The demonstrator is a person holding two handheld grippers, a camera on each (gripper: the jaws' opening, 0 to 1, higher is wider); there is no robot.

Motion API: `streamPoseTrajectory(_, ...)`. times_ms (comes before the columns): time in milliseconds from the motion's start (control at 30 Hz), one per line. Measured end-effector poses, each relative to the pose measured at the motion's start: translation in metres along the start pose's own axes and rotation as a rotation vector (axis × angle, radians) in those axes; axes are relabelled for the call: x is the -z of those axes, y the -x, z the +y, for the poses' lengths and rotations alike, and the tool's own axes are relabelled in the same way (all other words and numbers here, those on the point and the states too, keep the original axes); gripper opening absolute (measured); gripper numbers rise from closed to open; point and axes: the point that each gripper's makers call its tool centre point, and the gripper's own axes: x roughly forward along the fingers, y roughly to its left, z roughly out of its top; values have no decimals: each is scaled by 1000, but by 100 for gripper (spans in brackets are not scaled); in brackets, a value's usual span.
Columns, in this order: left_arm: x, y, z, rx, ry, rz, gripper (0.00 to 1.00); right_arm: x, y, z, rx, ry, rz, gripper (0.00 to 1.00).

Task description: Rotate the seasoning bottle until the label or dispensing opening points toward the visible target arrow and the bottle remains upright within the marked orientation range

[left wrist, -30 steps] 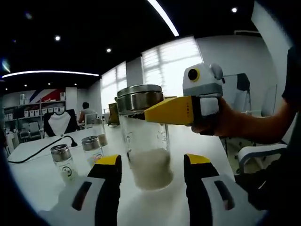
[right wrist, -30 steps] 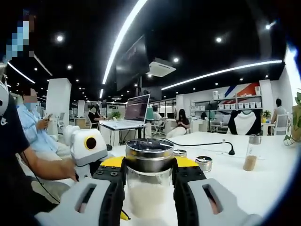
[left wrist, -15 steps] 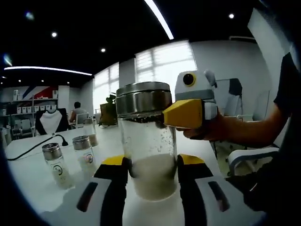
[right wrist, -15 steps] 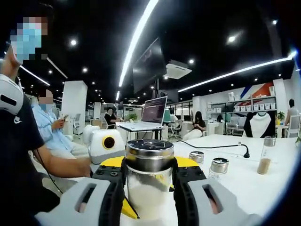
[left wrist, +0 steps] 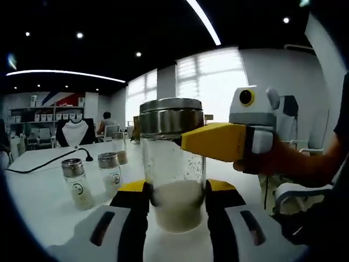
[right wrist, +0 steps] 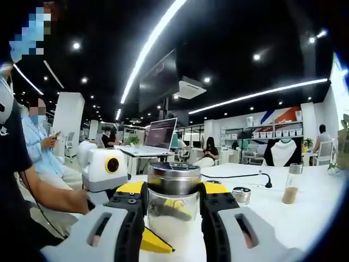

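Standing upright, seasoning bottle (left wrist: 172,164); label facing unclear.

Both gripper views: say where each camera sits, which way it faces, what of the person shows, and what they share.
Left gripper view: rides the left gripper, faces the bottle and windows; the right gripper and hand show.
Right gripper view: rides the right gripper, faces the bottle and open office; the left gripper and forearm show.
Shared: the bottle, both grippers, the white table.

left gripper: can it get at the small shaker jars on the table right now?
Probably not as is. The left gripper has its fingers around the big seasoning bottle; the two small jars stand unobstructed off to its side, so it would have to let go first.
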Motion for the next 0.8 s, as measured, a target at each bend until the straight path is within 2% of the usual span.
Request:
streamPoseTrajectory(67,3,-1,4,-26,-34,13,42,3,-2,0,57,50,24,36)
streamPoseTrajectory(200,7,-2,4,-51,-5,16,42,9,-9,2,126,111,60,37)
streamPoseTrajectory(467,7,0,11,-108,-3,12,42,14,-13,-9,246,28,44,38)
streamPoseTrajectory(533,9,1,17,-156,0,9,42,15,-15,-10,256,16,42,37)
streamPoseTrajectory(600,10,2,21,-197,-5,6,42,19,-16,-14,301,-33,41,37)
streamPoseTrajectory(633,10,3,21,-203,-6,7,42,19,-16,-15,314,-39,43,37)
streamPoseTrajectory(700,10,5,25,-256,-34,10,42,20,-19,-14,321,-23,44,37)
streamPoseTrajectory(800,10,7,25,-275,-52,11,42,20,-21,-14,343,-22,41,37)
